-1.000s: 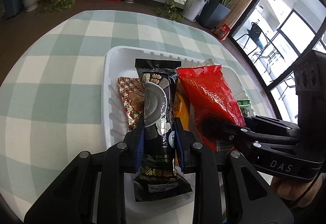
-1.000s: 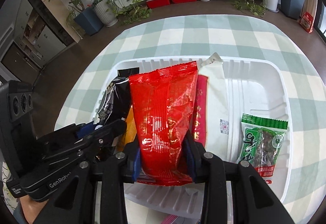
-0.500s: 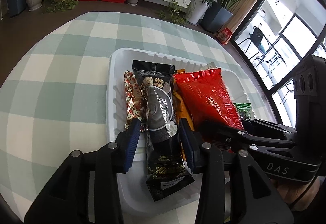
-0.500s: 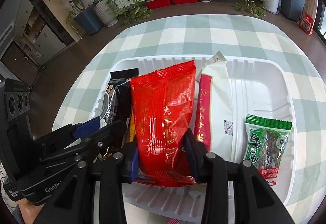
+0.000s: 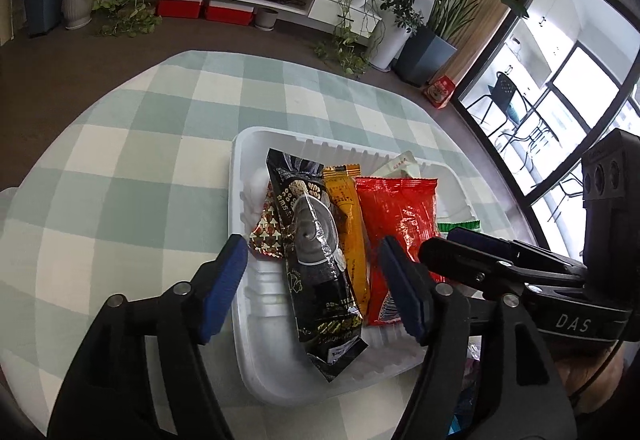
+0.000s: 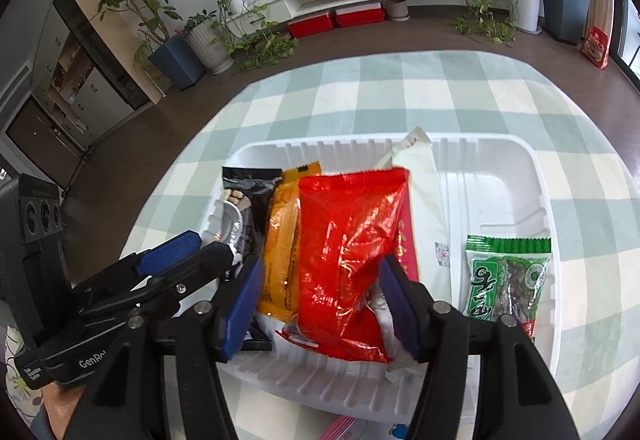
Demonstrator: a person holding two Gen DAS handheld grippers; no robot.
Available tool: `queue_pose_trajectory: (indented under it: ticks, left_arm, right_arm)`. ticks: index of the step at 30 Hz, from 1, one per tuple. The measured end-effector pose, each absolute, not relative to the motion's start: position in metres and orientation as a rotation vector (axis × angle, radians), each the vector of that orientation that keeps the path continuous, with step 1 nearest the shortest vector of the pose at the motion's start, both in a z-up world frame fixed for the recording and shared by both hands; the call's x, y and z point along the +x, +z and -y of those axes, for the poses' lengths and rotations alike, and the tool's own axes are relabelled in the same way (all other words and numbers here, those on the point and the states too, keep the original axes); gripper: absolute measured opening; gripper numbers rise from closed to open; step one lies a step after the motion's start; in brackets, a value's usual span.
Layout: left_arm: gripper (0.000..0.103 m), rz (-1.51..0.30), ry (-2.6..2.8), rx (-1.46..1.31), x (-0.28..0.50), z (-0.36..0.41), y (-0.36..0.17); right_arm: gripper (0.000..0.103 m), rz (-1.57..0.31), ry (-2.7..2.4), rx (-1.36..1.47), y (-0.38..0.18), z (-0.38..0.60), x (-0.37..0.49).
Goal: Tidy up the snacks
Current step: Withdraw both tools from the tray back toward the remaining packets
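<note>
Left wrist: your left gripper (image 5: 312, 280), jaws just opening, straddles the black packet (image 5: 316, 264) lying lengthwise in the white tray (image 5: 240, 207).

Right wrist: your right gripper (image 6: 320, 304), likewise opening, brackets the released red packet (image 6: 344, 260).

A white ribbed plastic tray (image 6: 532, 175) held glossy snack packets side by side: black (image 5: 316, 260) at nine o'clock, orange (image 6: 280, 252), red (image 6: 348, 256), white (image 6: 428, 207), green (image 6: 506, 276) at three o'clock.

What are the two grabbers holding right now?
Nothing. The left gripper has just opened off the black packet, and the right gripper off the red bag. Both snacks lie in the tray.
</note>
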State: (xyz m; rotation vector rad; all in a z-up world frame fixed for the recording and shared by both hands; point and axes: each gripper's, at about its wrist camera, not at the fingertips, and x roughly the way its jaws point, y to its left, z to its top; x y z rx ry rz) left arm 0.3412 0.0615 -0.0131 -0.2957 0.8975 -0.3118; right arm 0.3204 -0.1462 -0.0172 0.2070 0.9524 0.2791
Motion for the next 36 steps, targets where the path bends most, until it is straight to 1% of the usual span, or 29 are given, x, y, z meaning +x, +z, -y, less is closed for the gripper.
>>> queue_pose_trajectory:
  ticks: [2,4,5,6,7,8,10,14,17,19,23,26,31,36]
  left_arm:
    - [0.075,-0.882,-0.309,-0.299,0.336,-0.065,-0.005]
    - [0.081,-0.86,-0.307,-0.298,0.328,-0.069,0.004]
    - [0.09,-0.848,-0.304,-0.294,0.323,-0.071,0.009]
    - [0.096,-0.834,-0.303,-0.289,0.316,-0.073,0.014]
    - [0.096,-0.821,-0.308,-0.284,0.309,-0.075,0.019]
    - [0.097,-0.81,-0.315,-0.279,0.302,-0.077,0.024]
    - [0.102,-0.794,-0.323,-0.266,0.285,-0.08,0.032]
    - [0.103,-0.743,-0.369,-0.211,0.238,-0.082,0.046]
    - [0.103,-0.69,-0.4,-0.135,0.194,-0.08,0.05]
    - [0.103,-0.691,-0.406,-0.109,0.165,-0.079,0.047]
    - [0.103,-0.748,-0.407,-0.102,0.117,-0.08,0.027]
    - [0.103,-0.829,-0.382,-0.123,0.093,-0.084,0.008]
    - [0.103,-0.908,-0.406,-0.118,0.073,-0.08,-0.021]
    - [0.102,-0.946,-0.471,-0.043,0.076,-0.065,-0.026]
  right_arm:
    - [0.071,-0.923,0.285,0.201,-0.006,0.147,0.315]
    - [0.073,-0.899,0.29,0.206,0.005,0.15,0.309]
    - [0.074,-0.885,0.296,0.213,0.011,0.151,0.304]
    - [0.077,-0.869,0.301,0.221,0.018,0.153,0.298]
    - [0.079,-0.85,0.308,0.232,0.025,0.156,0.29]
    - [0.082,-0.828,0.32,0.244,0.032,0.159,0.281]
    - [0.087,-0.786,0.335,0.262,0.043,0.165,0.259]
    - [0.095,-0.725,0.369,0.313,0.052,0.18,0.204]
    - [0.096,-0.703,0.373,0.347,0.046,0.188,0.158]
    - [0.096,-0.681,0.385,0.372,0.037,0.192,0.127]
    - [0.096,-0.652,0.387,0.408,0.008,0.194,0.063]
    - [0.096,-0.664,0.376,0.411,-0.014,0.19,0.029]
    - [0.096,-0.706,0.384,0.381,-0.035,0.176,0.004]
    - [0.096,-0.747,0.441,0.348,-0.049,0.155,0.0]
